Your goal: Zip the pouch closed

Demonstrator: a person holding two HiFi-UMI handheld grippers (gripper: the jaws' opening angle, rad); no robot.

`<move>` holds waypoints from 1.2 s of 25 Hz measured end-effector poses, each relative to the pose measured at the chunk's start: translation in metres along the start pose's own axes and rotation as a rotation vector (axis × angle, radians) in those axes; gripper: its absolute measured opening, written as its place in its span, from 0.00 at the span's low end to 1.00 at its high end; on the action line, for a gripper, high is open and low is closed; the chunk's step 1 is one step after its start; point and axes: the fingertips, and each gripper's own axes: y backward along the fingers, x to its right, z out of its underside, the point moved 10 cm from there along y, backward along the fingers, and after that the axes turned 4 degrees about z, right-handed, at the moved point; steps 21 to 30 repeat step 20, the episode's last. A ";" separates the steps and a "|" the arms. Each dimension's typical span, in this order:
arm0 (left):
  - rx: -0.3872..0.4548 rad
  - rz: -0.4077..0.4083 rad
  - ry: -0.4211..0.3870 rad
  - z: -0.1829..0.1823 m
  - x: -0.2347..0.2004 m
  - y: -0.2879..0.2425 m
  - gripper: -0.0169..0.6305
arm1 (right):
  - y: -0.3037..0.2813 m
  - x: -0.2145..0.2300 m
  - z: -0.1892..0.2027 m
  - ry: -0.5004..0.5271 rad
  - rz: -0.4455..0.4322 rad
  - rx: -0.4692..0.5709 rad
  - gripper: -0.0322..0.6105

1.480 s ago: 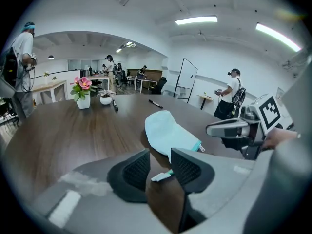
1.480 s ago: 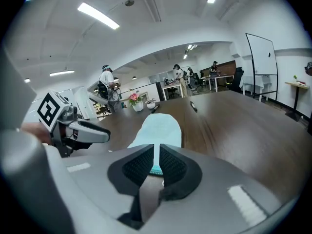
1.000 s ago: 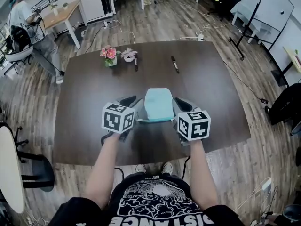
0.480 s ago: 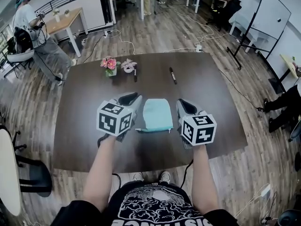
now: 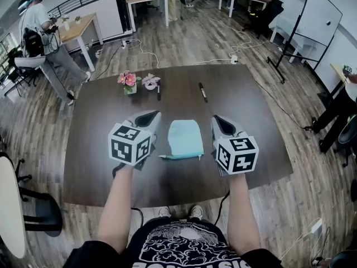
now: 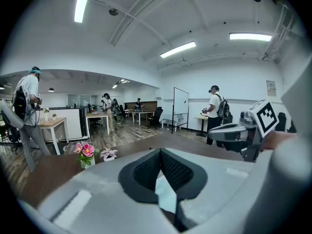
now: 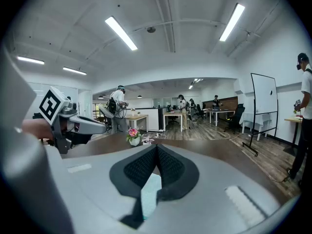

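Your left gripper [image 5: 149, 116] hangs above the tabletop [image 5: 95, 133], its fingers just drawn together on nothing. Between the two grippers — touching neither — the light-blue pouch [image 5: 185, 138] lies flat (zip edge toward you). Your right gripper [image 5: 218, 120] hangs beside it, fingers together, likewise empty.

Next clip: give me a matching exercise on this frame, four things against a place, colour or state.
1 pouch
2 flowers
3 left tool
4 table

a shut, nothing held
b dark brown
c far side, toward the left
d light blue, lying flat

Pairs: 1-d, 2-c, 3-a, 4-b
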 end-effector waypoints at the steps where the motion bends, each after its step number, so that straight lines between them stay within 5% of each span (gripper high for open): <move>1: 0.001 -0.002 0.002 0.000 0.000 0.001 0.03 | 0.000 0.001 0.000 0.000 0.000 0.001 0.05; 30: -0.009 -0.035 0.014 0.000 -0.006 0.005 0.03 | 0.001 0.004 0.001 0.004 0.007 0.004 0.05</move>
